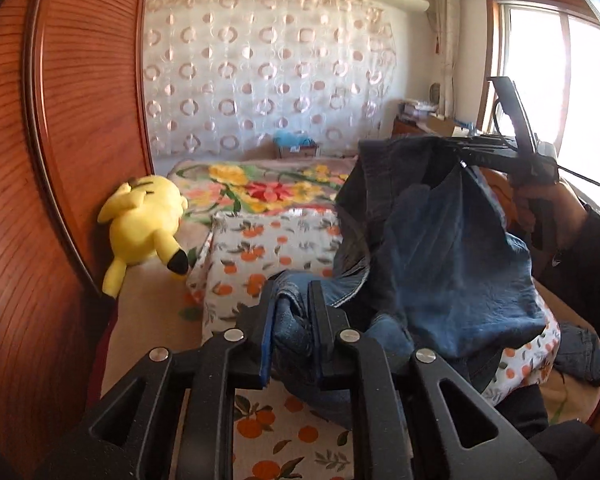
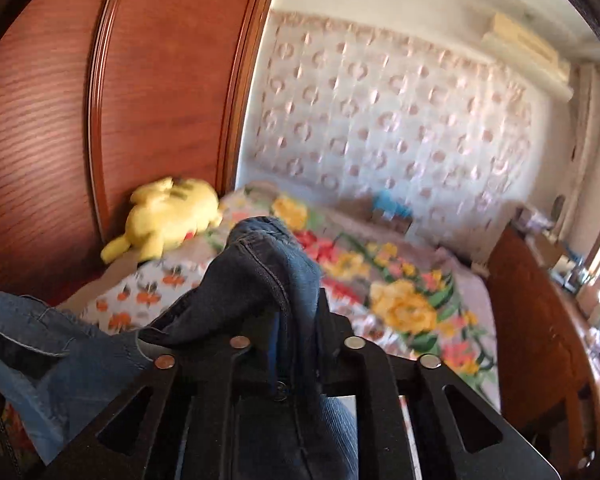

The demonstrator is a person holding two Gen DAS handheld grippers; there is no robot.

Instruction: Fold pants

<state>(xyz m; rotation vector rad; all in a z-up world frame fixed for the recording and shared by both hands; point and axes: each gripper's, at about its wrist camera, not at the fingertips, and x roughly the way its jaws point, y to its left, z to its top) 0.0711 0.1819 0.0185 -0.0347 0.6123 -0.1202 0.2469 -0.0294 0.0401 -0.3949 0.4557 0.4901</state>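
Jeans held up over the bed, one hand-held gripper at each end.

Left wrist view: the left hand-held gripper [image 1: 292,312] is clamped on a bunched edge of the jeans [image 1: 440,248], which hang across to the right hand-held gripper [image 1: 456,148], raised higher at the right with the person's hand [image 1: 548,204] on its handle, above the orange-print quilt [image 1: 268,240]. Right wrist view: blurred; the right hand-held gripper [image 2: 296,320] pinches a seamed denim fold, the cloth draping over its fingers and down to the left.

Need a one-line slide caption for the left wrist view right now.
Left gripper clamps a denim fold while the right gripper lifts the jeans above the orange-print bedding.
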